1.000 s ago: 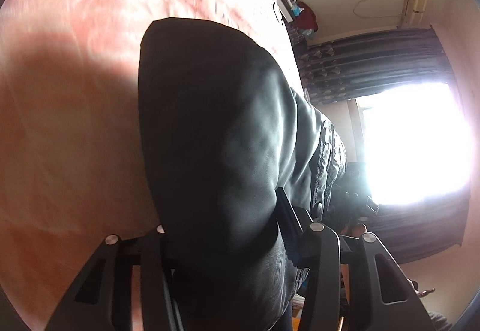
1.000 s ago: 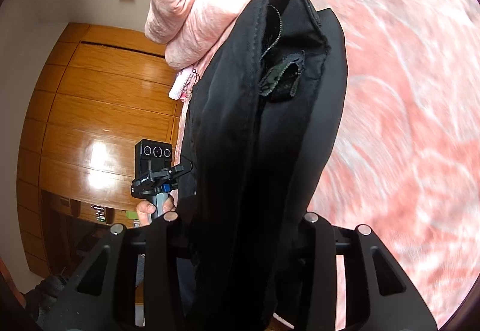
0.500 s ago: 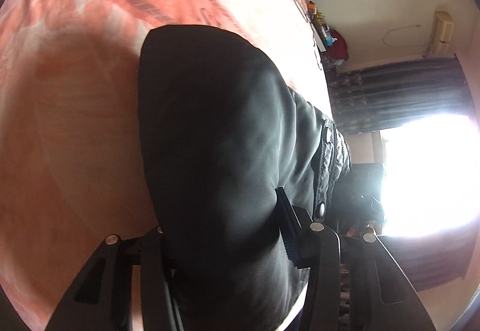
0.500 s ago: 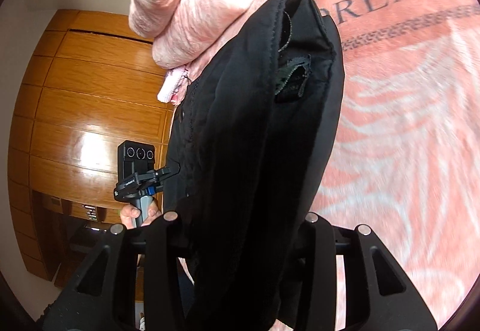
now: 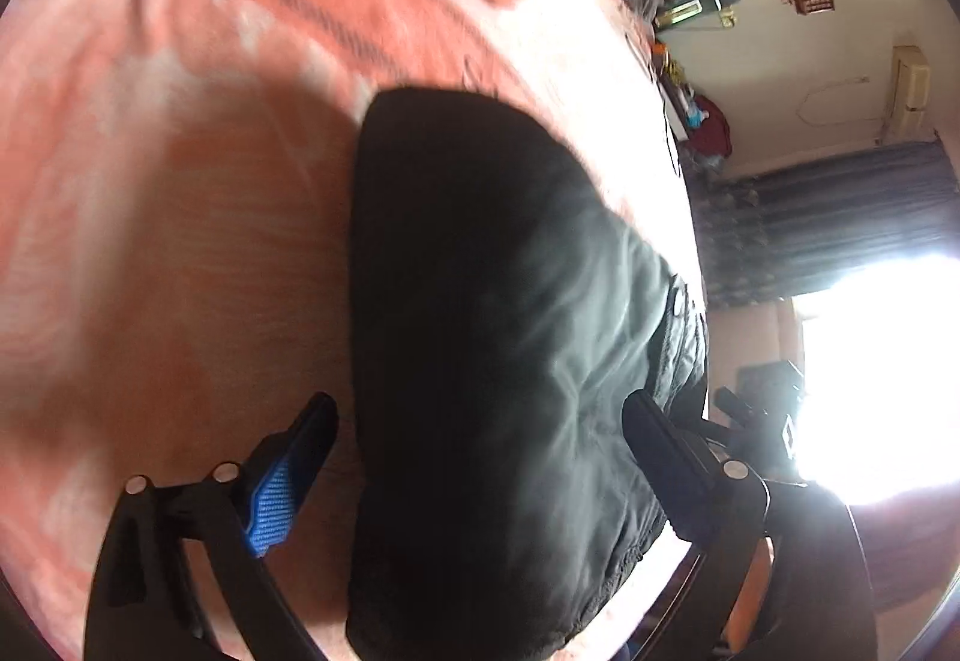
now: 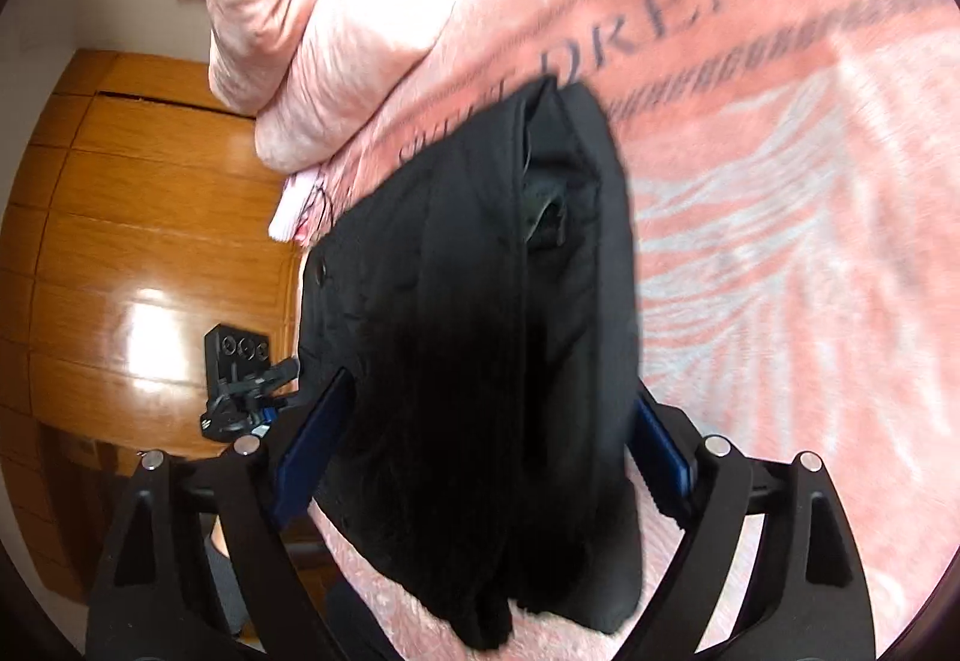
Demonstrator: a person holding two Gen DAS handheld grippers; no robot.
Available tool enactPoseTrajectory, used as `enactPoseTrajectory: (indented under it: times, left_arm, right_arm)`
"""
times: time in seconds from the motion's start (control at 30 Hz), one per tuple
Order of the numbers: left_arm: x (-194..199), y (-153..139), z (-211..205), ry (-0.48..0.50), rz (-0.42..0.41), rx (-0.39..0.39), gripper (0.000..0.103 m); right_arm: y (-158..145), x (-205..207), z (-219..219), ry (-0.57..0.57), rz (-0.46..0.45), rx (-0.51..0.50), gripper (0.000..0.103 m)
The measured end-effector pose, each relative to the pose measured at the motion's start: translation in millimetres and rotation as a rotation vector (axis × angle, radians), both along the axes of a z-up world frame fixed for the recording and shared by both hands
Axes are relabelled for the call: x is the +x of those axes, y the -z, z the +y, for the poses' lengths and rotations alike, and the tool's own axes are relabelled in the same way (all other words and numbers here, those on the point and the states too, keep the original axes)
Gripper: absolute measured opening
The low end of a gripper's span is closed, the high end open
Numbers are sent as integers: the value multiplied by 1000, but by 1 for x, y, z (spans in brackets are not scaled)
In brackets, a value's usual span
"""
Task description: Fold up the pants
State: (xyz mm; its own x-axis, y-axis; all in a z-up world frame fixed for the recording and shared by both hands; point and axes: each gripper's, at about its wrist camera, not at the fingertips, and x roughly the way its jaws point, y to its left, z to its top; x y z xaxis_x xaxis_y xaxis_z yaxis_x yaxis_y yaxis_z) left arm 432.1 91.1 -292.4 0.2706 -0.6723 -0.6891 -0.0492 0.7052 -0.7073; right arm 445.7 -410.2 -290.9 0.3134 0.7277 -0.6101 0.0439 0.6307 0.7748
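Black pants (image 5: 504,373) lie bunched in a folded heap on the pink blanket (image 5: 180,217), between the fingers of both tongs. Left gripper (image 5: 480,457) stands wide, its blue pads (image 5: 282,487) clear of the cloth on either side. Right gripper (image 6: 486,439) is likewise spread wide around the pants (image 6: 480,349), gripping nothing. A pink duvet (image 6: 324,13) is piled beyond.

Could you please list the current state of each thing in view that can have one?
Black fabric pants: folded into a bundle, lying on the bed, released.
Left gripper: open, fingers either side of the pants.
Right gripper: open, straddling the pants.
Pink printed blanket: spread flat.
Pale pink quilt: bunched up.
Dark curtains: partly drawn.
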Motion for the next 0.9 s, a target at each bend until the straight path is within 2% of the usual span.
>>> enactPoseTrajectory:
  times: [0.07, 0.13, 0.2, 0.3, 0.37, 0.5, 0.57, 0.67, 0.73, 0.8, 0.9]
  left_arm:
    - [-11, -17, 9, -34, -45, 61, 96]
    - [-25, -37, 16, -86, -113, 154, 96]
    - [-36, -48, 15, -110, -152, 231, 97]
    - [-40, -49, -2, -74, -163, 349, 97]
    - [-36, -38, -19, -45, -134, 424, 97]
    - [-32, -14, -17, -41, -53, 388, 100]
    - [-31, -11, -16, -44, -48, 363, 100]
    - [-33, -15, -14, -52, -60, 371, 99]
    - [-43, -26, -14, -71, -118, 406, 99]
    - [-54, -33, -15, -81, -161, 408, 99]
    - [-60, -23, -24, -56, -148, 412, 99]
  right_arm:
    - [-26, -8, -12, 47, -80, -132, 85]
    - [-60, -17, -9, 47, -194, -247, 81]
    - [-83, -18, 6, 9, -285, -291, 80]
    - [-93, 1, 44, -36, -306, -302, 76]
    - [-80, 11, 55, -51, -284, -295, 72]
    - [-37, 26, 71, -51, -144, -328, 71]
    - [-23, 21, 74, -65, -136, -359, 70]
    - [-37, 4, 70, -56, -169, -354, 71]
    - [-59, -21, 68, -49, -246, -371, 71]
    - [-72, -44, 72, -61, -296, -379, 71]
    - [-60, -65, 82, -91, -273, -380, 71]
